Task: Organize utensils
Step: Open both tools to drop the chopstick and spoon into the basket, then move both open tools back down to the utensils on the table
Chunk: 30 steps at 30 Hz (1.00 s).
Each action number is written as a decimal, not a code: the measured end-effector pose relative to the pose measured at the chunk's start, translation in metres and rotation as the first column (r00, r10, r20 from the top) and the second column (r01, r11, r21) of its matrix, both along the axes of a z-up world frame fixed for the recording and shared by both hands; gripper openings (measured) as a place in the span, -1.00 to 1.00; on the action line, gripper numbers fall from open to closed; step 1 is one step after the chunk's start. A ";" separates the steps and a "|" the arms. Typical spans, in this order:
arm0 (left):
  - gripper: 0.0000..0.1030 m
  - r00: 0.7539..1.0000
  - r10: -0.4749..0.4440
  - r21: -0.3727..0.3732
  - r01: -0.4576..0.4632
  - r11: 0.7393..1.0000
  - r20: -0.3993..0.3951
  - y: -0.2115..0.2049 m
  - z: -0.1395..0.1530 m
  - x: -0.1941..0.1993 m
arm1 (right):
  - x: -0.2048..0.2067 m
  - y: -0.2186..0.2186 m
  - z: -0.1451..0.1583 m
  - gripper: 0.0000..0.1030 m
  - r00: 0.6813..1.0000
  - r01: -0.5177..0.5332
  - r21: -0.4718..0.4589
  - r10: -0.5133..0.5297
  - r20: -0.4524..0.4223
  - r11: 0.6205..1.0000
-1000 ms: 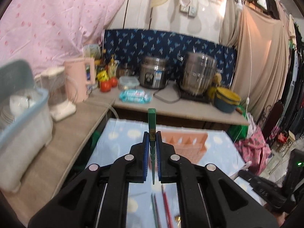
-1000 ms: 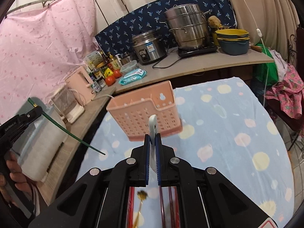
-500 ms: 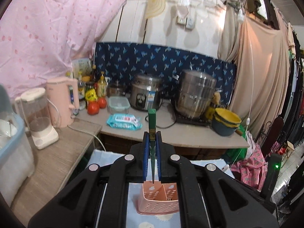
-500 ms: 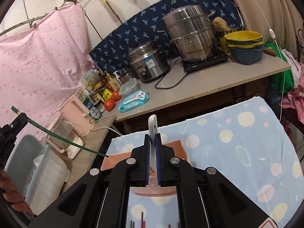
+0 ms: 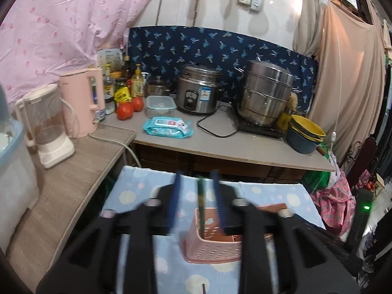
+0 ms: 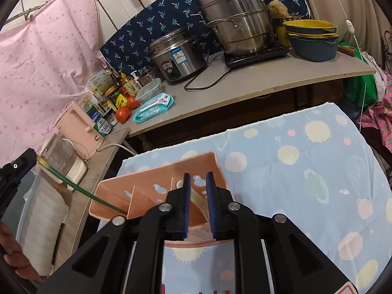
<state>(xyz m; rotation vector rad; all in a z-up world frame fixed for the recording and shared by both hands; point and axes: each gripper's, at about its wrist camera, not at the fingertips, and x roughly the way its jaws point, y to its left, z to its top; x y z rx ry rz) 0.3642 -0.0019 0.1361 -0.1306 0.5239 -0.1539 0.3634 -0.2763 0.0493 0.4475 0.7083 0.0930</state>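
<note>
Left wrist view: green chopstick (image 5: 201, 203) between parted left jaws, above pink caddy (image 5: 215, 247); right jaws likewise parted.

Setting: cramped home kitchen. Counter (image 5: 220, 147) carries rice cooker (image 5: 199, 96), stacked steamer pot (image 5: 265, 98), pink kettle (image 5: 83, 103), blender (image 5: 46, 127), 2 tomatoes (image 5: 129, 106), sauce bottles (image 5: 122, 80). Clothes hang at right (image 5: 343, 73).

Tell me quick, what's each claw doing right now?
Left claw: open, green chopstick released into the pink basket.
Right claw: open, empty.
</note>
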 end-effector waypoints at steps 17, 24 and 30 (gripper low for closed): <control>-0.14 0.993 0.029 0.029 -0.026 0.999 -0.116 0.028 -0.055 -0.118 | -0.166 -0.004 -0.016 -0.31 0.999 0.043 -0.110 -0.047 -0.027 0.993; -0.14 0.968 0.004 0.040 0.006 0.999 -0.250 0.027 -0.112 -0.171 | -0.231 -0.001 -0.045 -0.31 0.993 0.047 -0.157 -0.063 -0.099 0.987; -0.14 0.937 -0.008 0.053 0.028 0.998 -0.349 0.023 -0.153 -0.206 | -0.269 0.015 -0.067 -0.31 0.988 0.007 -0.209 -0.039 -0.148 0.978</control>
